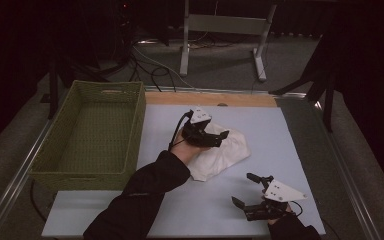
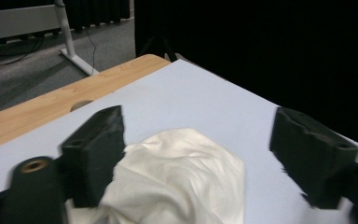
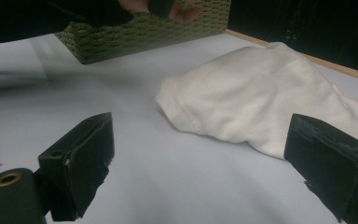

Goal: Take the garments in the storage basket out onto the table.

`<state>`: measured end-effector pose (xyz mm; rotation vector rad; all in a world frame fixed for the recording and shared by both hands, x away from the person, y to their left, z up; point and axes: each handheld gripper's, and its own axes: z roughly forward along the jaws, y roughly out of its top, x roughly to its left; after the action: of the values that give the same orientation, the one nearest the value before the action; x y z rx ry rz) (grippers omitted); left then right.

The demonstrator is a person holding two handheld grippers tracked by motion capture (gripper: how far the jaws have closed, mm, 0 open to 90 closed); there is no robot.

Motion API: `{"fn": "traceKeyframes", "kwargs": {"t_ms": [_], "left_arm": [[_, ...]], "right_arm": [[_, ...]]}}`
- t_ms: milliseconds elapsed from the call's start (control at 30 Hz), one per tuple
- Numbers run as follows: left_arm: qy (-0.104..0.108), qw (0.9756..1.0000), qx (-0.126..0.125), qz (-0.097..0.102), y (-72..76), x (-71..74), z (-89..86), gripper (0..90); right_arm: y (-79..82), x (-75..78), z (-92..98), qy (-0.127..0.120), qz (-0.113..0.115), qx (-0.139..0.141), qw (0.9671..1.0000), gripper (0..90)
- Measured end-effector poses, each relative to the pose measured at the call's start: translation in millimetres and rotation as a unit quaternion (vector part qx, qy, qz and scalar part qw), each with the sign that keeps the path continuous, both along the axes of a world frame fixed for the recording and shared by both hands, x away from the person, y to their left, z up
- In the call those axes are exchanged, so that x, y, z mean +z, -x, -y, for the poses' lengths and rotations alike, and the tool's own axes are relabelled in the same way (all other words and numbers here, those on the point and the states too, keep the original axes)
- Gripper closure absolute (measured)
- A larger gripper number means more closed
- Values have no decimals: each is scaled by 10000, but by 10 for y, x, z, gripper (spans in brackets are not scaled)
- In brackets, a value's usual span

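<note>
Right gripper (image 1: 252, 192) idles; white cloth (image 1: 225, 150) lies lengthwise near-left to far-right

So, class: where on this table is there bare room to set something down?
Free: the blue mat right of the white cloth, and the near strip between sleeve and right claw. The green basket is empty. Crowded: mid-mat, under the left claw.

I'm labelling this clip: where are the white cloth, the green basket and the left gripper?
white cloth (image 1: 225, 150): high view, its crumpled middle.
green basket (image 1: 139, 131): high view, its right wall.
left gripper (image 1: 219, 138): high view, between its fingertips.
</note>
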<state>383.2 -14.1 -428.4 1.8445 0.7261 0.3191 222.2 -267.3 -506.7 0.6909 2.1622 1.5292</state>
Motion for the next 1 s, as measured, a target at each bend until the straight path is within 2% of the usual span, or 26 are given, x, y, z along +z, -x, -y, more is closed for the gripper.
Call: {"fn": "traceKeyframes", "kwargs": {"t_ms": [67,133,200,267,333,433,500,733,1000], "left_arm": [[35,10000,-45,-11,4,29,-24,148],[77,9998,-183,-79,4,56,-49,49],[124,9994,-283,-126,11,85,-74,5],[93,9995,-271,-111,18,103,-81,4],[144,9991,-376,-98,28,134,-107,4],[172,9992,-372,-35,41,199,-167,3],[122,9992,-369,39,51,225,-193,2],[11,9993,-379,65,78,275,-300,2],[27,9994,-324,103,121,333,-432,1]], "right_arm": [[0,0,0,-7,6,-3,10000,84],[1,2,-1,13,15,-7,10000,84],[1,2,-1,13,15,-5,10000,84],[1,1,-3,8,10,-5,10000,84],[3,1,-2,12,4,-5,10000,84],[0,-1,-2,-7,7,2,10000,84],[0,0,-2,-6,9,-10,10000,84],[-4,-5,-2,35,2,-35,10000,84],[-3,-4,-14,77,11,-42,10000,84]]}}
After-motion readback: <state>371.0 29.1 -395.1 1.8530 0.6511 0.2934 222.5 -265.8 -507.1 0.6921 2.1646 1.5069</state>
